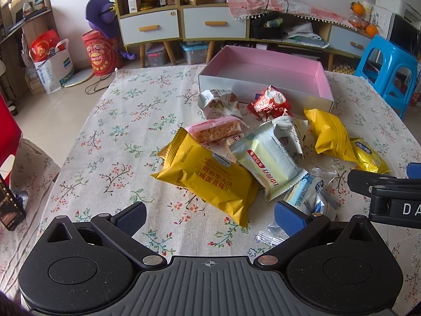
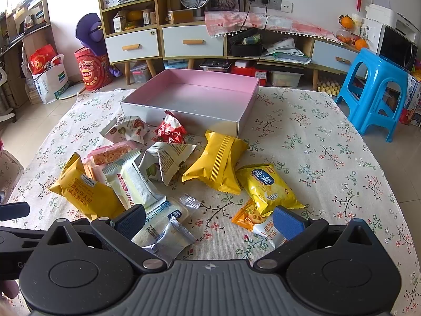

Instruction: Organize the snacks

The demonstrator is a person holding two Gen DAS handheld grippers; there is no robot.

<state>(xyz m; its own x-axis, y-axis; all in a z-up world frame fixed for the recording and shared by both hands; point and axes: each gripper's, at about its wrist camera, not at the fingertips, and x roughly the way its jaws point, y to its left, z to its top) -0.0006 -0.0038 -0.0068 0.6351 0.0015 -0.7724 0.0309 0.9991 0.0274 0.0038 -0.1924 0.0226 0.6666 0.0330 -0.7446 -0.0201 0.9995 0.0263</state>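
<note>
Several snack packets lie in a heap on the floral tablecloth in front of an empty pink-lined box (image 1: 265, 65) (image 2: 194, 89). A large yellow waffle packet (image 1: 210, 181) (image 2: 86, 192) lies nearest my left gripper (image 1: 210, 216), which is open and empty just short of it. My right gripper (image 2: 210, 221) is open and empty above a clear bread packet (image 2: 163, 226); an orange cracker packet (image 2: 250, 218) lies by its right finger. A yellow pillow packet (image 2: 218, 160) (image 1: 329, 134), a red packet (image 2: 171, 129) (image 1: 271, 102) and a pale green packet (image 1: 268, 160) lie in the heap.
A blue plastic stool (image 2: 376, 89) (image 1: 389, 65) stands beside the table at right. Cabinets with drawers (image 2: 163, 42) line the far wall. The right gripper's arm (image 1: 389, 194) shows at the left view's right edge. A dark box (image 1: 10, 208) stands at the table's left edge.
</note>
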